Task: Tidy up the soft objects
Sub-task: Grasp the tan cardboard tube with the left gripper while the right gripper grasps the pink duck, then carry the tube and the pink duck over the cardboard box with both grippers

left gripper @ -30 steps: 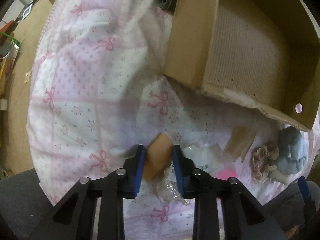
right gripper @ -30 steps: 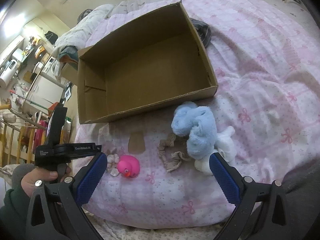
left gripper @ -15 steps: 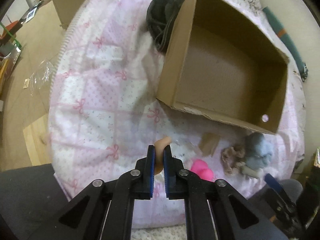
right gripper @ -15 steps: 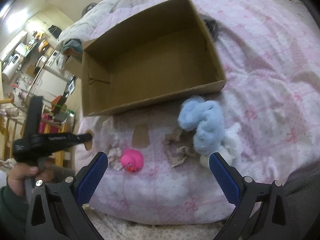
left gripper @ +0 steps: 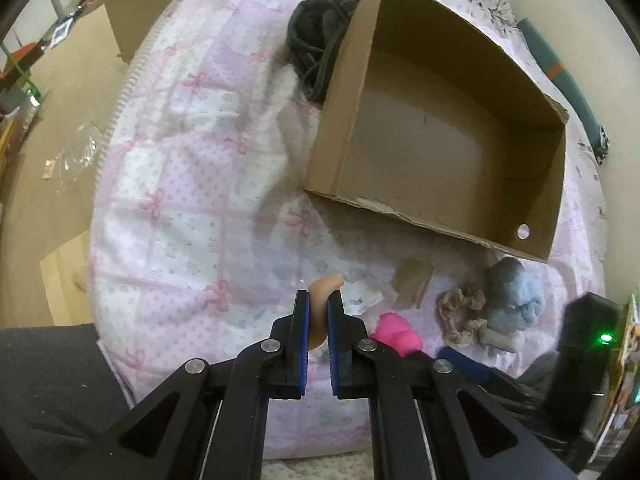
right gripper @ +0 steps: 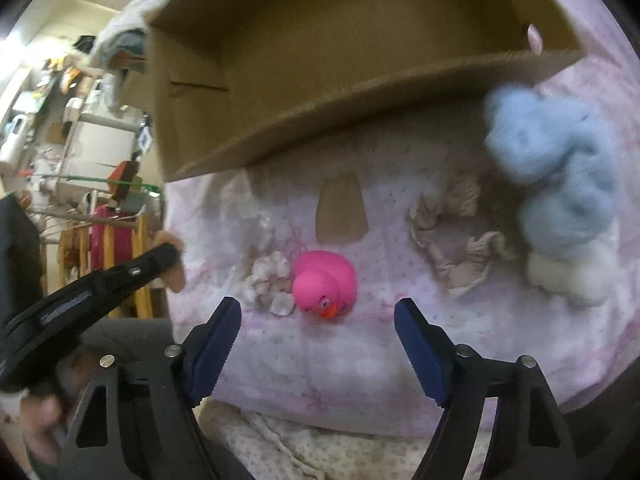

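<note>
bed (left gripper: 192, 184): pink bow-print quilt, carries everything; no desk here.
cardboard box (left gripper: 440, 128): open top, looks empty, sits on the quilt just behind the loose items; likely the bin for sorting.
blue fluffy toy (right gripper: 556, 176): lies by the box's near wall, touching a white fluffy piece (right gripper: 568, 276) below it.
beige scrunchie (right gripper: 452, 240): flat on quilt, just beside the blue toy.
pink rubber duck (right gripper: 324, 280): on quilt near the bed edge, touching a small white scrunchie (right gripper: 268, 280).
peach soft piece (left gripper: 322, 300): pinched and lifted off the quilt, probably headed for the box.
left gripper (left gripper: 318, 308): jaws squeezed nearly together on the peach piece.
right gripper (right gripper: 318, 320): jaws wide apart, holding nothing, lined up either side of the duck; likely next pick.
</note>
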`<state>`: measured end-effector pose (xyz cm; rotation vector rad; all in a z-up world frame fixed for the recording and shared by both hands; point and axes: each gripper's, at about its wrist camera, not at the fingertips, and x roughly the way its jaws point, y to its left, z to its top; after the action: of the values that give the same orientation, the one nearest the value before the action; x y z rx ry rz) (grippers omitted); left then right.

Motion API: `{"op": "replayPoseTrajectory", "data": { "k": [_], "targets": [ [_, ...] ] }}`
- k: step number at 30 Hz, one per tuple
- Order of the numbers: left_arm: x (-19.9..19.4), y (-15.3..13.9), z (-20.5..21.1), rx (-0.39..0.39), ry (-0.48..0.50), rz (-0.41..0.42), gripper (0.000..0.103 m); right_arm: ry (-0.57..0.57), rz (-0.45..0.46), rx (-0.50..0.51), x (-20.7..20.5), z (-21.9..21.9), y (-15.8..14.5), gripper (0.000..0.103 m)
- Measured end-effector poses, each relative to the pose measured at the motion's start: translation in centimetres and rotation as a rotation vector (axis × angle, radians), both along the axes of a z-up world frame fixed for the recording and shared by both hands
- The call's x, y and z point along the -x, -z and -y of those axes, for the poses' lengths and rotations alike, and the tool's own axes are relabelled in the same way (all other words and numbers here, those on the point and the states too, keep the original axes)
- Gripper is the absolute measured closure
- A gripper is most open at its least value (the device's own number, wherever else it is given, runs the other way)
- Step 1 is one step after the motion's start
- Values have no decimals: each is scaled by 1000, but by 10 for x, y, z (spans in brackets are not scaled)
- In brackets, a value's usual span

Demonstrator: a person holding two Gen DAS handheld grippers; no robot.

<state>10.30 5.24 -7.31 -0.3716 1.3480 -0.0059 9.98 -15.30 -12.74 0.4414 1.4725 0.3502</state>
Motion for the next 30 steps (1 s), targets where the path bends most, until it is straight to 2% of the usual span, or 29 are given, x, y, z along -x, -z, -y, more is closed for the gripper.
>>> {"op": "replayPoseTrajectory", "data": {
  "k": [3, 5, 8, 11, 13, 22, 26, 30],
  "targets": [
    [0, 0, 0, 8, -3, 4, 95, 1, -13, 34, -3, -13, 12, 19],
    [0, 0, -2, 16, -9, 7, 95, -11, -18, 58, -4, -20, 19, 24],
    [-1, 0, -2, 18, -13, 7, 95, -34, -38, 59, -6, -26, 27, 53],
    [-1, 1, -1, 19, -5, 4, 95, -48, -13, 75, -4, -29, 26, 67],
    [-1, 2, 0, 22, -1, -2, 95, -80, 22, 86, -2, -31, 19, 73],
    [0, 5, 7, 7, 16, -6, 95, -99, 104, 72, 12, -7, -18, 73],
    [1, 8, 11, 1, 31, -4, 95, -94, 124, 83, 9, 4, -20, 73],
    [4, 12, 15, -40, 51, -8, 95, -90, 148, 78, 16, 13, -17, 73]
  ]
}}
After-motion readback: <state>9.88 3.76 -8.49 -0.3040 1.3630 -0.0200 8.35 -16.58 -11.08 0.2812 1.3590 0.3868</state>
